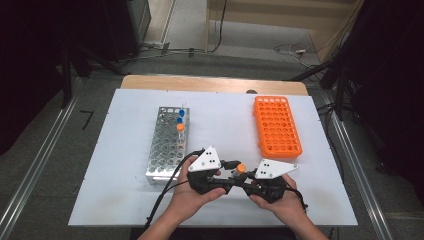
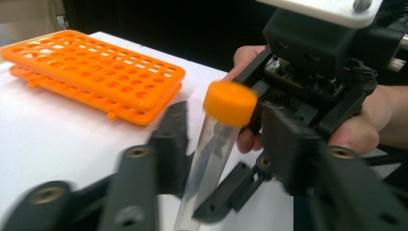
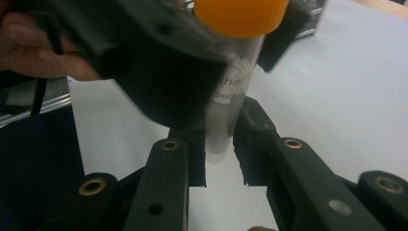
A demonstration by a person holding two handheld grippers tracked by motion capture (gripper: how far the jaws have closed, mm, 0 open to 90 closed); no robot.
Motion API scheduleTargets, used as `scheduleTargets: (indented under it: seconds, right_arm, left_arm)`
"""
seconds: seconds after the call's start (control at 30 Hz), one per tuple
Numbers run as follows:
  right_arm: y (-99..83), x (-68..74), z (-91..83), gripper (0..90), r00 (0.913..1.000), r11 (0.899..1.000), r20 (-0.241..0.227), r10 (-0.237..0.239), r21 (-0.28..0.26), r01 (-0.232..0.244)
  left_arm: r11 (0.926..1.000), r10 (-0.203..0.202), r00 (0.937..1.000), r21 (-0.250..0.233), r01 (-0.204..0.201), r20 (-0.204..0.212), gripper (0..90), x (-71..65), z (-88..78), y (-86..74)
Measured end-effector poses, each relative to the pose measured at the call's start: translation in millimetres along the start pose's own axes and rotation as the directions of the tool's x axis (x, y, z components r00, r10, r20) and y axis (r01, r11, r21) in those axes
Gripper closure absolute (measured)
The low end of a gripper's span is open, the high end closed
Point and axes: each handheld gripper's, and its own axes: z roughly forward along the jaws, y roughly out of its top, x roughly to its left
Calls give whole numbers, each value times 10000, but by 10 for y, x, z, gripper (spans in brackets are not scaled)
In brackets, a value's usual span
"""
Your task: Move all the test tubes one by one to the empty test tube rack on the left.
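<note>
The orange-capped tube (image 1: 240, 170) was held at its base by the right gripper (image 3: 220, 144)'s nearly closed jaws; the left gripper (image 2: 211, 168)'s half-closed jaws flanked it. A handover seemed underway; a firm left grasp was needed next.

Looking like a laboratory or test bench rather than a home. Standing on a white-topped rectangular table (image 1: 125, 200) with a pale wooden edge: a long perforated metal tube rack (image 1: 165, 145) and a flat orange plastic tube rack (image 1: 277, 126) full of round holes. Sitting in the metal rack, a few clear tubes with blue and orange screw caps (image 1: 180, 120). Running beside the table, grey metal floor rails (image 1: 30, 175); trailing over the grey floor beyond, loose cables (image 1: 292, 49), with dark equipment looming at both sides.
</note>
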Motion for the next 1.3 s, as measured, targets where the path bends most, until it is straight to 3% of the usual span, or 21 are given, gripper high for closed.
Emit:
scheduleTargets:
  seconds: [0.07, 0.17, 0.3, 0.4, 0.5, 0.6, 0.8, 0.93, 1.03, 1.13, 1.3]
  right_arm:
    - [-4, 12, 6, 728, 10000, 10000, -44, -60, -15, 60]
    - [-16, 14, -8, 719, 9999, 9997, -7, 108, -207, -108]
    - [-56, -7, -48, 591, 9992, 9986, 327, 240, -477, -224]
    - [-129, -48, -117, 473, 9985, 9972, 389, 394, -649, -369]
    - [-212, -116, -226, 379, 9961, 9938, 580, 662, -937, -606]
    - [-289, -199, -363, 319, 9932, 9910, 824, 826, -1125, -731]
    - [-478, -387, -590, 149, 9800, 9859, 1421, 1394, -1127, -1239]
    - [-578, -465, -714, 10, 9785, 9832, 1298, 1600, -1092, -1463]
    - [-663, -513, -791, 0, 9770, 9784, 1085, 1837, -1158, -1712]
    - [-730, -533, -853, 0, 9731, 9755, 1158, 1993, -1179, -1858]
    - [-799, -565, -921, 0, 9678, 9718, 1297, 2155, -1255, -1996]
  left_arm:
    - [9999, -29, 10000, -147, 28, -83, 667, 23, -29, -10]
    - [9991, -165, 9997, -395, 157, -197, 698, 66, -96, -13]
    - [9961, -257, 9977, -855, 203, -620, 700, 109, -226, 15]
    - [9946, -331, 9931, -1015, 216, -1126, 700, 173, -354, 32]
    - [9938, -406, 9830, -1089, 213, -1788, 700, 261, -501, 33]
    - [9914, -615, 9705, -1264, 325, -2331, 700, 360, -651, 25]
    - [9844, -1049, 9353, -1689, 493, -3379, 700, 546, -943, 8]
    - [9774, -1325, 9124, -2043, 552, -3874, 701, 638, -1089, -12]
    - [9733, -1458, 8945, -2234, 530, -4227, 701, 713, -1140, -31]
    - [9712, -1562, 8768, -2326, 524, -4548, 701, 787, -1139, -55]
    - [9663, -1737, 8563, -2520, 529, -4864, 701, 868, -1085, -106]
